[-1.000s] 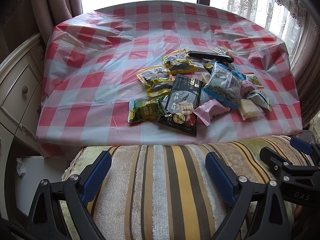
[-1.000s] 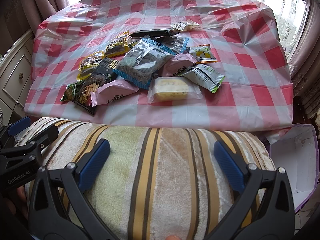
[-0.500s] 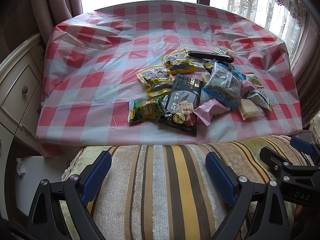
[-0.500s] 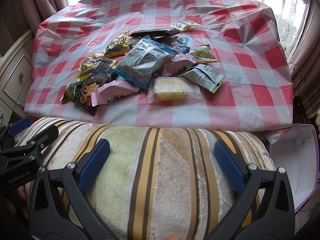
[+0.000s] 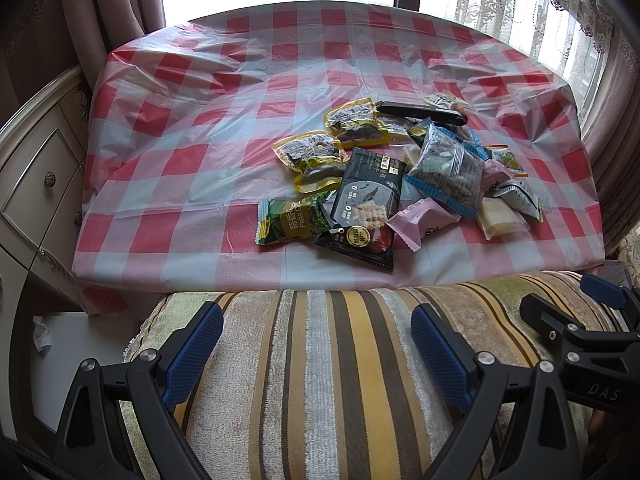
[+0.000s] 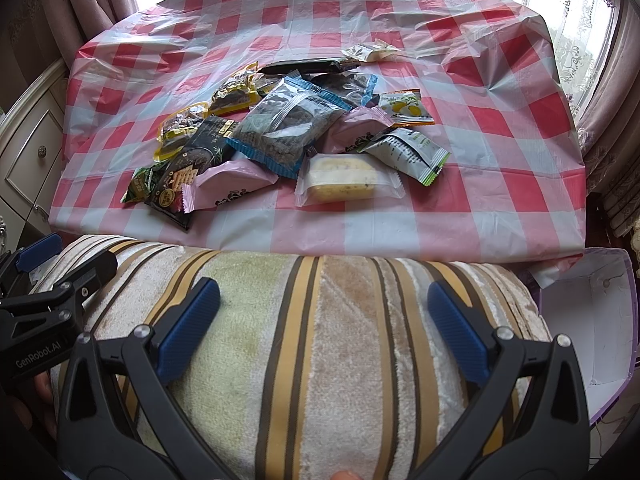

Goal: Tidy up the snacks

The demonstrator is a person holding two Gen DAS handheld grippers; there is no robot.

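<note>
Both cameras are looking forward and slightly downward from low over the striped cushion (image 5: 320,360), facing the checked surface (image 5: 200,120) and the window beyond. The left wrist view is sitting further left, taking in the dresser (image 5: 36,184); the right wrist view is sitting further right, catching the white box (image 6: 592,320). Both are sharing the snack pile (image 5: 400,184), seen from moderately near.

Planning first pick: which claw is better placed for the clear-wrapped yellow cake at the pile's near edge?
Right. The yellow cake lies almost straight ahead of the right claw, uncovered at the pile's near edge. For the left claw it sits far to the right, past the pink packet. Both claws are open and empty.
</note>
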